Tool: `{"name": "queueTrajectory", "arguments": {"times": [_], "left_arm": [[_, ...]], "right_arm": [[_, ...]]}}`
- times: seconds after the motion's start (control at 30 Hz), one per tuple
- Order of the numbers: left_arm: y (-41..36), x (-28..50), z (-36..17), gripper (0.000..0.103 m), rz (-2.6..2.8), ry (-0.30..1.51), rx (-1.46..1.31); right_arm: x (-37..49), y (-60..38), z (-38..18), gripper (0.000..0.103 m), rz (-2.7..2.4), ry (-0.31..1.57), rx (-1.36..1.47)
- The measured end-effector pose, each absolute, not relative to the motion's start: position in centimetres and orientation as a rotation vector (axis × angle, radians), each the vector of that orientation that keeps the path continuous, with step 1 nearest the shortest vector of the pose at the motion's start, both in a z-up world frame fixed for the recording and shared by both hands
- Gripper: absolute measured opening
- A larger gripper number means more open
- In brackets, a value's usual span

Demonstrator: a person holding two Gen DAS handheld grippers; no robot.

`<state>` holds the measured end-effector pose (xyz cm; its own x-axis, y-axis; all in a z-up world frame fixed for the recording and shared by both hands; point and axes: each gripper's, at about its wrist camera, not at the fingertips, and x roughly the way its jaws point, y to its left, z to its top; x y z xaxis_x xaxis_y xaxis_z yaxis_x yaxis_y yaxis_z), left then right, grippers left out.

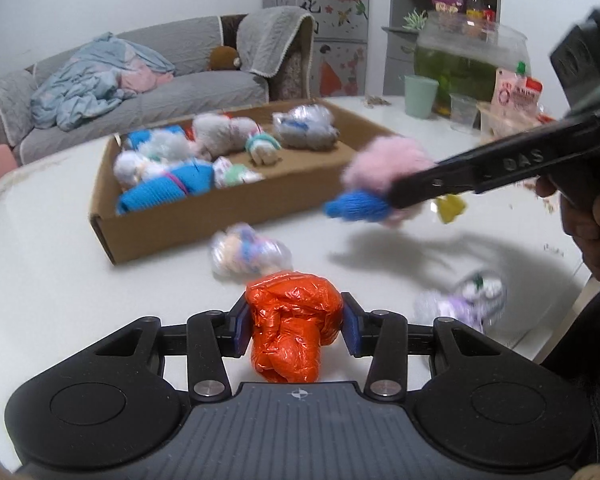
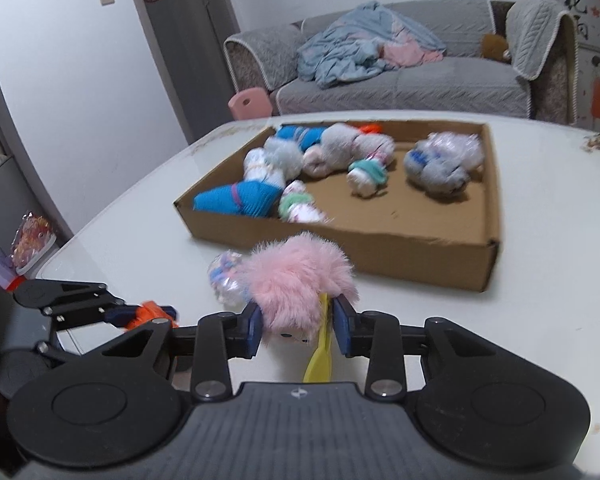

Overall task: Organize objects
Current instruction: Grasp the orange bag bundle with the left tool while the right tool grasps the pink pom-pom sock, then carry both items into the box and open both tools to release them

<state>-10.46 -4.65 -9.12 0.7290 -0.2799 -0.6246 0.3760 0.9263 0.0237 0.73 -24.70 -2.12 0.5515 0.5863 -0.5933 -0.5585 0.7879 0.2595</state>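
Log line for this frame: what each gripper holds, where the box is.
left gripper: shut on orange bundle | right gripper: shut on pink fluffy bundle | cardboard box: ahead, part-filled

left wrist: close, angled down over table | right wrist: same | shared: cardboard box (image 1: 188,236), sofa (image 2: 420,80)
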Motion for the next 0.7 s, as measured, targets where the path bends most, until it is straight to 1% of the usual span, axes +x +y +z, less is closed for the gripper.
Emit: {"name": "queueTrajectory", "arguments": {"times": [0.23,0.37,0.53,0.7], "left_arm": [[-4.1,-6.7,-4.4,0.051,-0.368,0.606,0.133],[-4.6,-3.5,-2.8,0.051,-0.387,0.597,0.104],[-6.5,0.5,-2.4,0.051,-0.422,0.613,0.102],[-8.2,4.1,-4.1,0.051,-0.455,0.662,0.101]], "right_arm": [[2.8,-27.0,1.2,0.032,0.616,0.654,0.015],[4.5,-27.3,2.4,0.032,0.598,0.632,-0.014],[6.5,-26.8,2.9,0.032,0.603,0.624,-0.04],[8.2,-26.3,2.6,0.032,0.633,0.63,-0.052]]}}
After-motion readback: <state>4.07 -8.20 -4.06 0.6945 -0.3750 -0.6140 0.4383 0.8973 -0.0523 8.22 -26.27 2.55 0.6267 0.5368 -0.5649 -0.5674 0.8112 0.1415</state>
